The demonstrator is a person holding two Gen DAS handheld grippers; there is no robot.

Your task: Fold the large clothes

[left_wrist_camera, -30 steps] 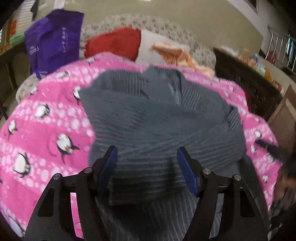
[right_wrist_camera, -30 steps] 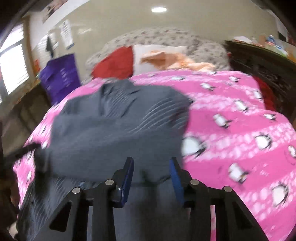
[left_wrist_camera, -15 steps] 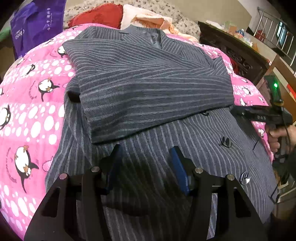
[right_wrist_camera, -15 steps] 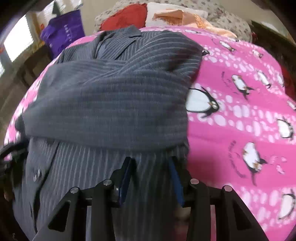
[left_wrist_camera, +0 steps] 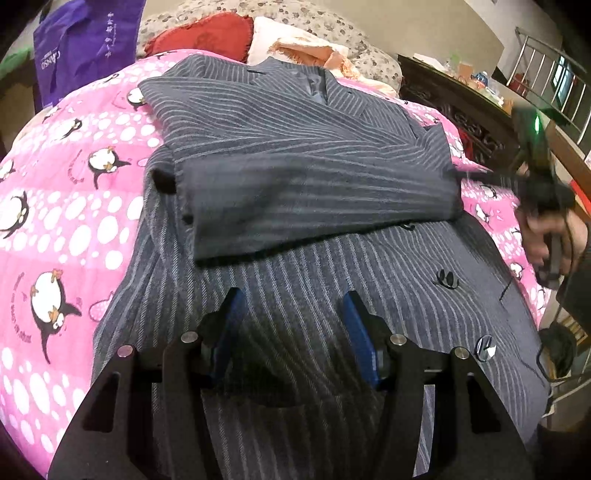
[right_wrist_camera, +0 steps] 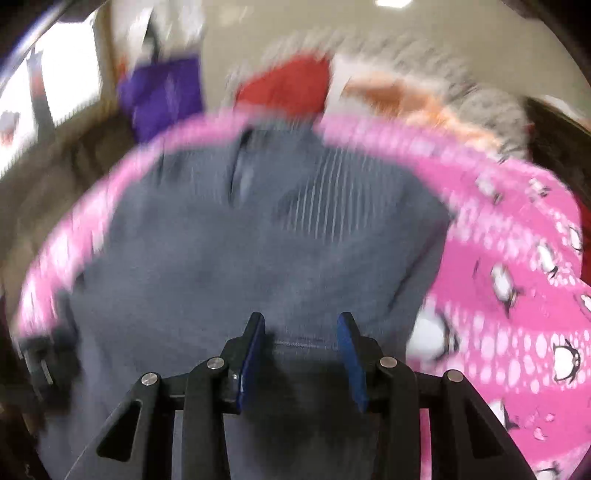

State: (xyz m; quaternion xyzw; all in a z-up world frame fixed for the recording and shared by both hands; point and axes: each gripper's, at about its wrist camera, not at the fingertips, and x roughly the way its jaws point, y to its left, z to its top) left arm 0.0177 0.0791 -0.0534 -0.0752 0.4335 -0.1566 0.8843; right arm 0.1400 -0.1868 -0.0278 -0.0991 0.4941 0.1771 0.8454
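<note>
A grey pinstriped jacket [left_wrist_camera: 295, 122] lies flat on a pink penguin blanket [left_wrist_camera: 74, 221], collar at the far end. One sleeve [left_wrist_camera: 314, 206] is folded across its chest. My left gripper [left_wrist_camera: 291, 306] hovers open over the lower front panel, left of the buttons [left_wrist_camera: 447, 278], with nothing between its blue pads. My right gripper [left_wrist_camera: 480, 176], held by a hand [left_wrist_camera: 546, 236], reaches the sleeve's right end. In the blurred right wrist view the right gripper [right_wrist_camera: 301, 328] stands partly open over the jacket [right_wrist_camera: 258, 240], and a hem edge [right_wrist_camera: 303, 344] crosses the gap.
A purple bag [left_wrist_camera: 85, 44] stands at the far left. A red pillow [left_wrist_camera: 207, 35] and a white and orange one [left_wrist_camera: 295, 40] lie at the bed's head. Dark carved wooden furniture [left_wrist_camera: 461, 107] runs along the right side, with a metal rail [left_wrist_camera: 546, 62] behind it.
The left gripper came down closer to the jacket's lower front and its jaws narrowed a little. The right wrist view first dipped toward the jacket, then swung up and blurred.
</note>
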